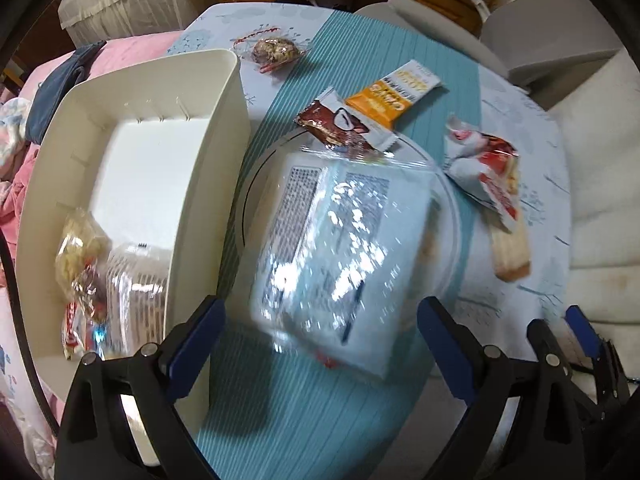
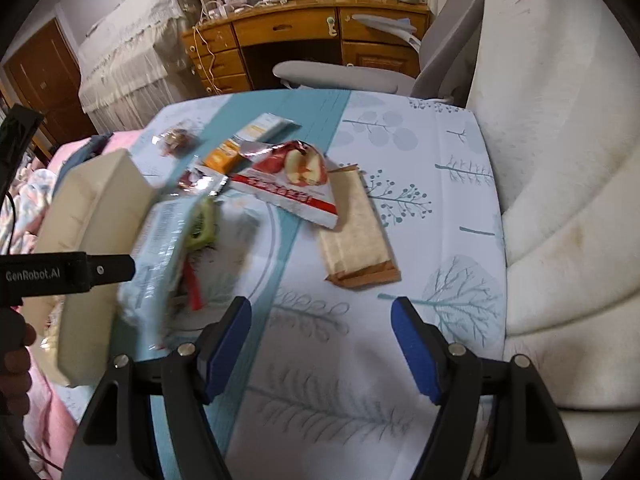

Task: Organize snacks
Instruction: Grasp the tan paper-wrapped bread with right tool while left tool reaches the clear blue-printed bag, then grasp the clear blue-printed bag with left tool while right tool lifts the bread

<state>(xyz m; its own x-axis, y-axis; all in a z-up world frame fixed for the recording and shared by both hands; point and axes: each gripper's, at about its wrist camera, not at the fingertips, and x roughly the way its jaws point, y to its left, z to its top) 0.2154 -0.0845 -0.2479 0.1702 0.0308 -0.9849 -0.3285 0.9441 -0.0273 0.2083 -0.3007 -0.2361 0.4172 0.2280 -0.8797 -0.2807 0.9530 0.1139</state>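
Directly below the left gripper, whose blue-padded jaws stand wide apart with nothing pressed between them, lies a large clear-wrapped white snack packet on a round white plate set on the teal stripe of the leaf-printed tablecloth. Its long axis runs from near the jaws up and away toward the far side of the table, slightly tilted; the picture is blurred, and I cannot tell whether the packet rests flat or is still loose in the air. The left gripper is clearly the nearer one. Just to its left stands the cream plastic bin, which already holds a clear bag of pale puffed snacks and another silvery packet at its near end; its far end is bare. The right gripper hovers over bare cloth, jaws apart and empty, with a brown paper-wrapped bar ahead of it and a red-and-white apple-picture pouch lying partly over that bar's far end. Beyond the plate lie a dark red-and-white sachet, overlapping the plate's rim, an orange-and-white bar, and a small clear bag of brown nuggets. The bin wall beside the packet is the likely obstacle.
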